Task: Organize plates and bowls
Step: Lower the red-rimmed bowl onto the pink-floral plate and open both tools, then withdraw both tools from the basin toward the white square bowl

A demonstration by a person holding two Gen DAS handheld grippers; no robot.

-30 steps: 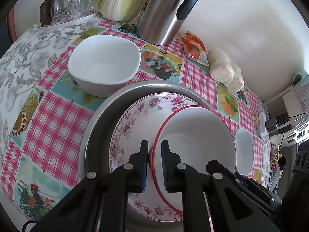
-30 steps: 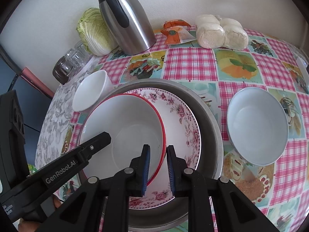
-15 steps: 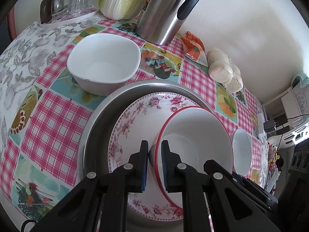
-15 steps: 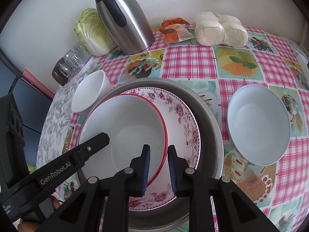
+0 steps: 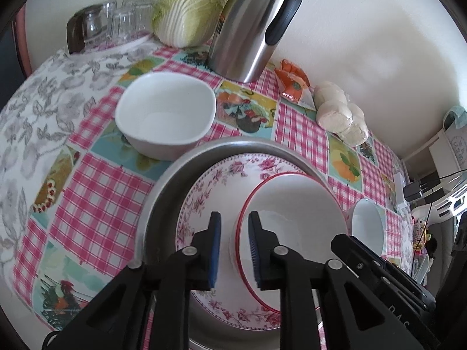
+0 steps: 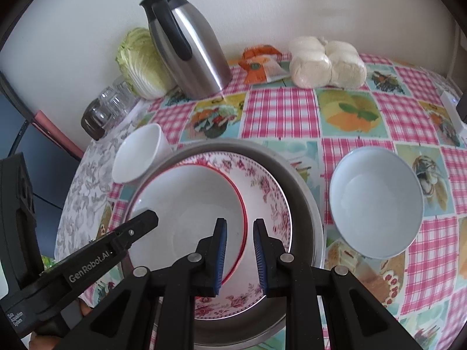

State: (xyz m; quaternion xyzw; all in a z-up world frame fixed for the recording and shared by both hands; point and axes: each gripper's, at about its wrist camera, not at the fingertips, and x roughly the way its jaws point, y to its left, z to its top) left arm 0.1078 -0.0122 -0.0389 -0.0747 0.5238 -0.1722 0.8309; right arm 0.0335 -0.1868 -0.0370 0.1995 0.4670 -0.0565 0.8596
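A red-rimmed white bowl (image 5: 294,218) (image 6: 186,204) rests in a floral plate (image 5: 210,186) (image 6: 268,192), which lies in a round metal tray (image 5: 163,180) (image 6: 306,204). My left gripper (image 5: 234,248) straddles the bowl's left rim, its jaws slightly apart and not pressing it. My right gripper (image 6: 239,250) straddles the bowl's right rim the same way. A white square bowl (image 5: 166,116) (image 6: 137,151) stands left of the tray. A pale blue bowl (image 6: 376,201) (image 5: 366,224) stands right of it.
Along the wall stand a steel thermos jug (image 6: 189,46), a cabbage (image 6: 140,61), glasses on a small tray (image 5: 116,23), an orange packet (image 6: 259,64) and a bag of buns (image 6: 327,61). The table carries a pink checked cloth (image 6: 280,110).
Both grippers' jaws have opened a little around the bowl's rim. The bowl has settled lower and shifted slightly right in the floral plate.
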